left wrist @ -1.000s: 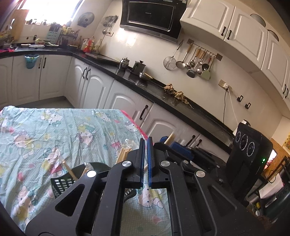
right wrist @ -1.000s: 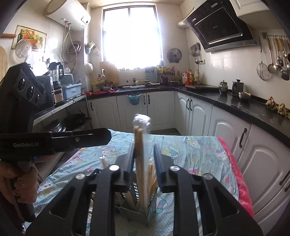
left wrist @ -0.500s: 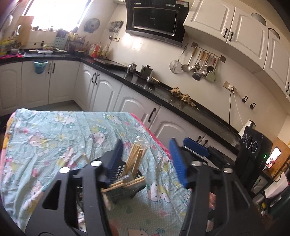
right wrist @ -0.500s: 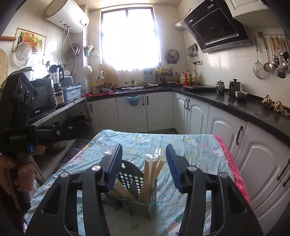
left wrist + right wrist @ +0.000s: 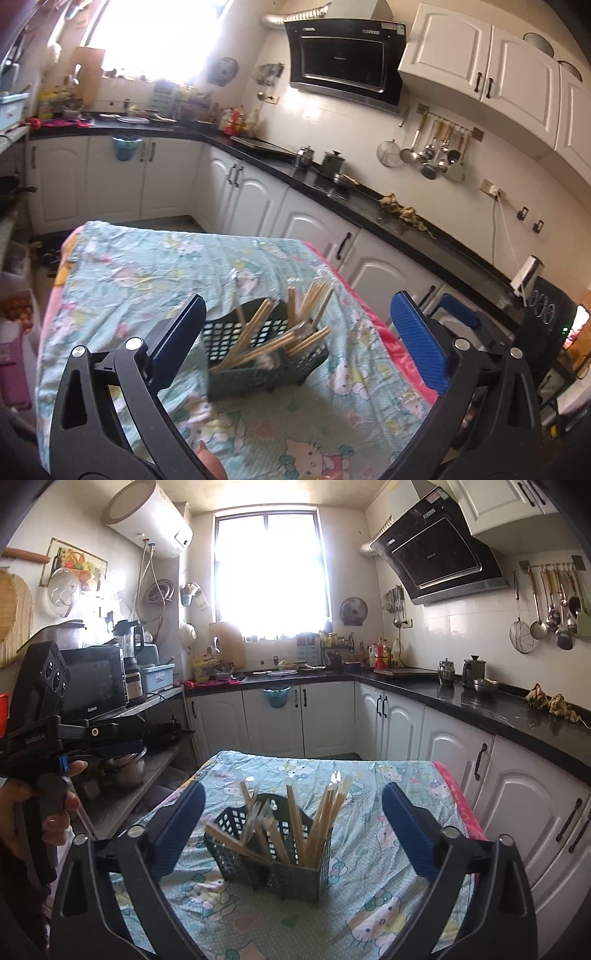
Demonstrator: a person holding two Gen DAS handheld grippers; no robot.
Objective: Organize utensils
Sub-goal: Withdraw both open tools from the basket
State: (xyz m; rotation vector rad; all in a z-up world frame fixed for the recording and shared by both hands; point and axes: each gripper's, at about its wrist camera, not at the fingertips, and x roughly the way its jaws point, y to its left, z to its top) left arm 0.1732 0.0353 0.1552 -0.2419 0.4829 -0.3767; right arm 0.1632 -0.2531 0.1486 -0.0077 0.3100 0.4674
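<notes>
A dark green mesh utensil holder (image 5: 240, 380) (image 5: 284, 875) stands on the table, whose cloth is teal with a cartoon print (image 5: 147, 273) (image 5: 369, 782). Several wooden chopsticks (image 5: 310, 302) (image 5: 325, 819) lean in its compartments. My left gripper (image 5: 299, 343) is opening wide, its blue pads (image 5: 181, 339) apart with nothing pressed between them. The holder sits just beyond its fingertips. My right gripper (image 5: 293, 832) is also opening wide and grips nothing, with the holder ahead of it. At the left edge of the right wrist view, a hand (image 5: 22, 805) holds the left gripper's handle.
Black counters over white cabinets (image 5: 454, 753) run along the right and far walls. A shelf with a microwave (image 5: 96, 686) stands left of the table. A pink border (image 5: 388, 343) marks the table's right edge. Utensils hang on a wall rail (image 5: 439, 147).
Both grippers went from closed to wide open and drew back from the holder. The chopsticks the right gripper held now stand in the holder.
</notes>
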